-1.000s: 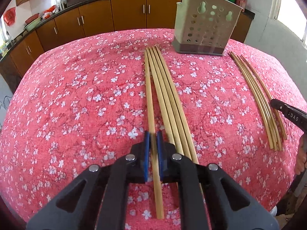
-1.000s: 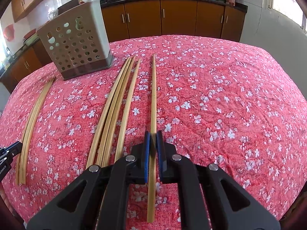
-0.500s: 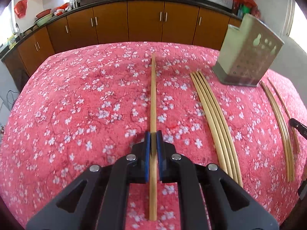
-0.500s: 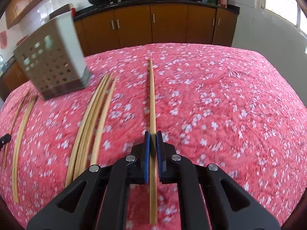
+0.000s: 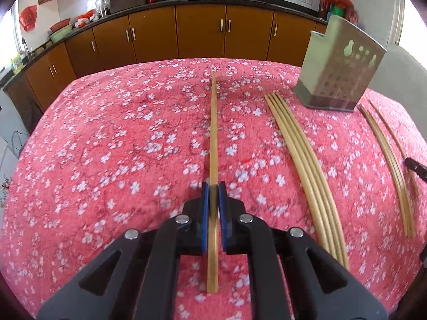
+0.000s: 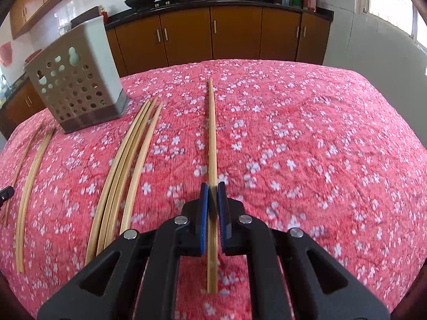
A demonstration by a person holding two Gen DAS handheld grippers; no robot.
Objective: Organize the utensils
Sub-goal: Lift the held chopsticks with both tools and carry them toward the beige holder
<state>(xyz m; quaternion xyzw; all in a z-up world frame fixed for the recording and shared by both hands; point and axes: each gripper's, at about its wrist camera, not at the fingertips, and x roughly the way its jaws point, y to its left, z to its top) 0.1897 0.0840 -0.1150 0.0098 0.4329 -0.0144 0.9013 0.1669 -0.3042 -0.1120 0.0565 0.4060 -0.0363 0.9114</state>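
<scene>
Now each hand-held gripper (image 5: 213, 189) (image 6: 212, 188) clamps chopstick (image 5: 214, 138) (image 6: 212, 136); tablecloth (image 5: 106, 133) bare alongside.

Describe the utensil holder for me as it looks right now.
The utensil holder is a pale grey-beige box, plastic by its look, with a darker band round its base. One wall is pierced with round holes and gourd-shaped cutouts. It stands upright on the pink flowered cloth, bundles of chopsticks lying on either side; whether they touch it is unclear. Its inside is hidden.
</scene>
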